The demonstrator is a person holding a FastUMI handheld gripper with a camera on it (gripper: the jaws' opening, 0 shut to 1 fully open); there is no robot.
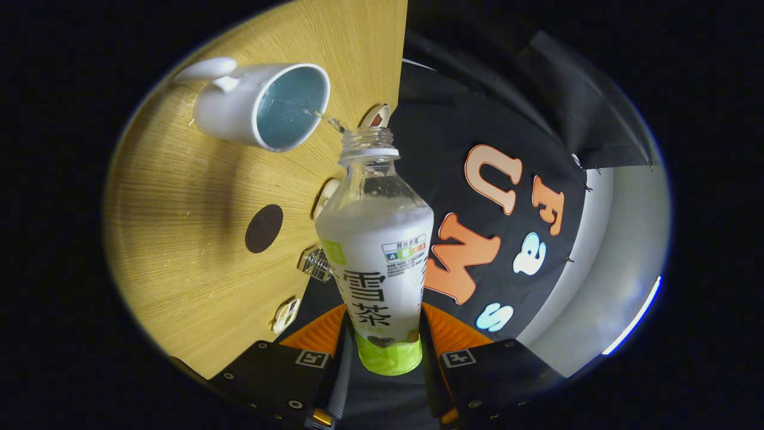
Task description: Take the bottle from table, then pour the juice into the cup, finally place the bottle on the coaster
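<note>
- Two fingers of the gripper point(383, 352) press on the lower part of the bottle point(379, 251), one on each side, so we see the tongs grasping the bottle firmly.
- We see the bottle tipped, its open neck pointing away from the fingers toward the cup point(262, 107).
- A thin stream of clear liquid point(328, 119) goes from the bottle mouth into the cup, and it lands just inside the rim.
- We notice the bottle is still mostly full of a whitish drink; only the part near the neck looks clear.
- The cup is white with a bluish inside, and its handle point(206, 68) points away from the bottle. It stands on the wooden table point(179, 197), beyond the bottle mouth and a little to the left.
- The coaster point(264, 228), a dark round disc, lies on the table to the left of the bottle, nearer to the fingers than the cup, well apart from the cup.
- Some small objects stay along the table edge beside the bottle; we cannot tell what they are.
</note>
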